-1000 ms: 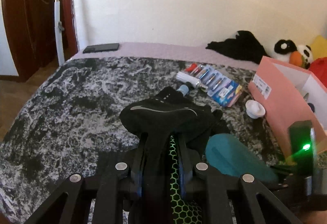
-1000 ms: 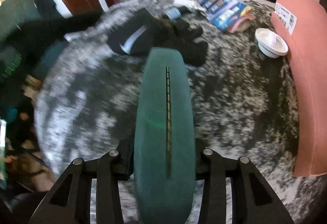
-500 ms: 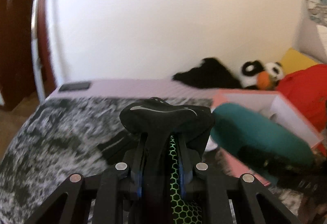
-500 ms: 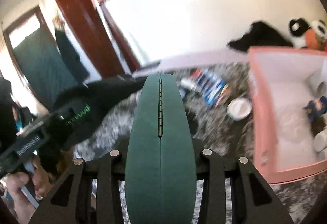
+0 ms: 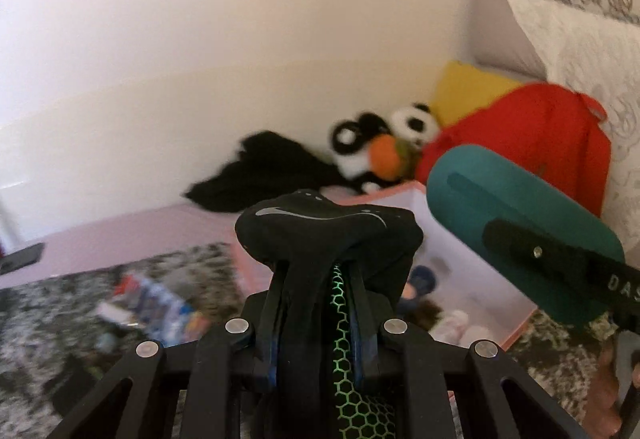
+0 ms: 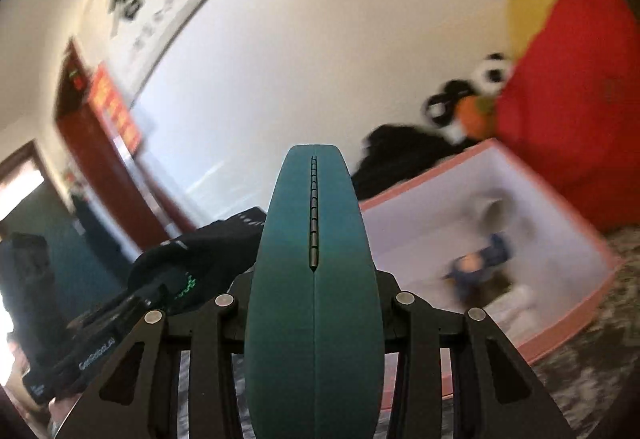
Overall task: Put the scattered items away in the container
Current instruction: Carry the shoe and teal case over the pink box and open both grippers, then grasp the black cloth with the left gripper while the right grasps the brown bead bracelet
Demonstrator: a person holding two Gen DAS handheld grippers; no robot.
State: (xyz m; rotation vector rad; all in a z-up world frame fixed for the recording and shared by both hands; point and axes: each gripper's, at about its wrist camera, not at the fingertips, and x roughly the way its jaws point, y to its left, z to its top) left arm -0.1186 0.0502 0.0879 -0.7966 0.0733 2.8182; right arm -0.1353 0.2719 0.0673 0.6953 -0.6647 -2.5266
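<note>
My left gripper (image 5: 320, 279) is shut on a black glove (image 5: 328, 227) with green honeycomb print, held in the air in front of the pink box (image 5: 516, 331). My right gripper (image 6: 314, 279) is shut on a teal glasses case (image 6: 314, 279), hinge side up, which also shows as the teal glasses case (image 5: 516, 223) at the right of the left wrist view. The pink box (image 6: 560, 207) lies ahead and to the right, with a blue toy (image 6: 480, 263) and white items inside. The left gripper with the black glove (image 6: 200, 255) shows at the left of the right wrist view.
A battery pack (image 5: 160, 303) and small items lie blurred on the mottled bedspread (image 5: 48, 339). Behind the box are a black cloth (image 5: 260, 175), panda plush toys (image 5: 384, 143), a red bag (image 5: 520, 135), a yellow cushion and patterned pillows against the wall.
Both grippers have risen off the bedspread and swung right toward the pink box, each carrying its item. The box interior has come into view and the battery pack has dropped to the lower left.
</note>
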